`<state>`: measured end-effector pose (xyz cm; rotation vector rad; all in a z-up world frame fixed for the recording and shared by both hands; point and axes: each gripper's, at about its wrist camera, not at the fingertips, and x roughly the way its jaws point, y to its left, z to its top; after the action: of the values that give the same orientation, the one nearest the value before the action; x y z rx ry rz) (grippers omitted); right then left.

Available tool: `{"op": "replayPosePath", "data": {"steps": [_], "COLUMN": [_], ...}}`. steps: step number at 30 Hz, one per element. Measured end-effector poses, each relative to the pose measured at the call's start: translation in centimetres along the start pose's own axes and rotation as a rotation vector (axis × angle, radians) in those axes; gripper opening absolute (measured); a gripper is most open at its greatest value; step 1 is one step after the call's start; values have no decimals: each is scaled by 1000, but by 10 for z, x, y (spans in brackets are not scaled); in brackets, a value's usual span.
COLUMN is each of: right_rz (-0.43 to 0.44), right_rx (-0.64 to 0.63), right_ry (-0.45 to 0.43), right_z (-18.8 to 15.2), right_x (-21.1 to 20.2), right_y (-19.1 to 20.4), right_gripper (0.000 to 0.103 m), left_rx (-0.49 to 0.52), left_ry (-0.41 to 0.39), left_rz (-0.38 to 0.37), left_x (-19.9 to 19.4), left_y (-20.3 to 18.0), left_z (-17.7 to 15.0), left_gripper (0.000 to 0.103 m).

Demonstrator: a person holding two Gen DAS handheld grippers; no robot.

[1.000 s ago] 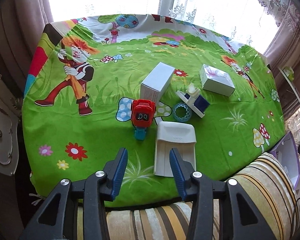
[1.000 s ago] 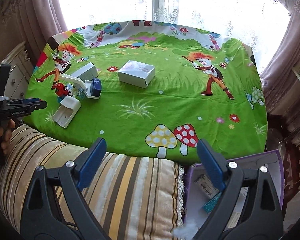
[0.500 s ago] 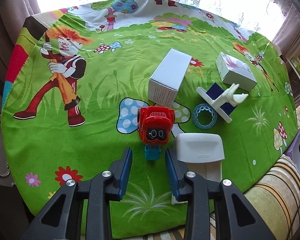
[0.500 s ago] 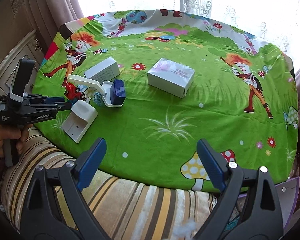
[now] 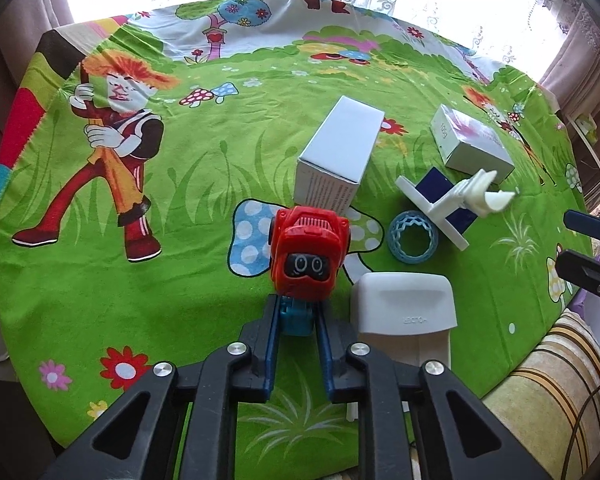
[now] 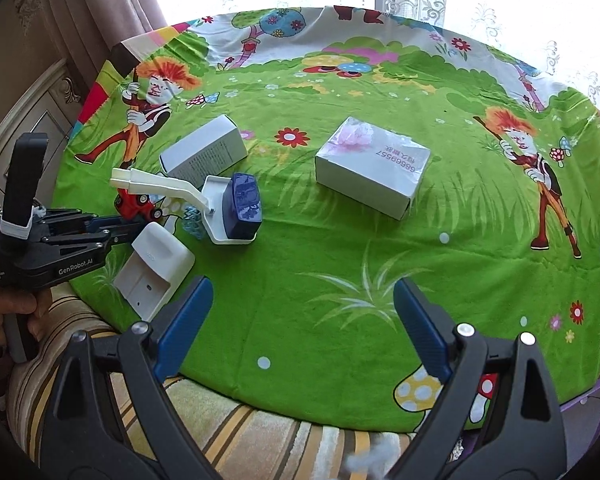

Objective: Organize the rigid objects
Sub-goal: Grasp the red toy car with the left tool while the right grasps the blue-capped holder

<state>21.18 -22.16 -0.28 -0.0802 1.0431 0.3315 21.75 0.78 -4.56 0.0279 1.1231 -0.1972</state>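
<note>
A red toy car (image 5: 307, 250) with a teal base stands on the green cartoon tablecloth (image 5: 180, 280). My left gripper (image 5: 297, 312) has its blue fingers on both sides of the teal base, closed against it. The car also shows in the right wrist view (image 6: 134, 204), with the left gripper (image 6: 116, 230) at it. My right gripper (image 6: 302, 320) is open and empty over the table's near edge. Nearby lie a white plastic holder (image 5: 406, 312), a blue ring (image 5: 413, 236), a white stand with a dark blue block (image 6: 224, 204) and two white boxes (image 5: 338, 152) (image 6: 370, 170).
A striped cushion (image 6: 260, 432) lies below the table's near edge. A purple box (image 6: 592, 412) sits at the lower right. Curtains and a bright window are behind the table. A cabinet (image 6: 40, 120) stands at the left.
My left gripper moved forward to the red car and its fingers narrowed onto the teal base. My right gripper moved in closer over the table, still open.
</note>
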Motion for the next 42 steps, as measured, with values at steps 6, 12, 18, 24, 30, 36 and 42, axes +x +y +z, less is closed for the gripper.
{"op": "replayPosePath", "data": {"steps": [6, 12, 18, 24, 30, 36, 42], "right_rz": [7, 15, 57, 138, 194, 262, 305], "right_rx": [-15, -11, 6, 38, 59, 89, 81], "right_ry": [-6, -19, -20, 28, 41, 76, 80], "right_z": [5, 10, 24, 33, 41, 45, 46], "right_x": [7, 13, 28, 53, 66, 83, 84], "right_y": [6, 9, 15, 13, 13, 10, 12], "right_gripper": [93, 93, 89, 72, 69, 57, 32], "left_rx": [-9, -36, -60, -64, -73, -76, -74], "left_ry": [-55, -71, -82, -80, -84, -89, -107], "left_rz": [34, 20, 6, 0, -7, -7, 5], "left_x": [-21, -26, -29, -28, -29, -30, -35], "left_y": [4, 7, 10, 10, 12, 13, 10], "left_z": [-5, -7, -11, -12, -13, -12, -13], "left_gripper": [18, 18, 18, 18, 18, 18, 18]}}
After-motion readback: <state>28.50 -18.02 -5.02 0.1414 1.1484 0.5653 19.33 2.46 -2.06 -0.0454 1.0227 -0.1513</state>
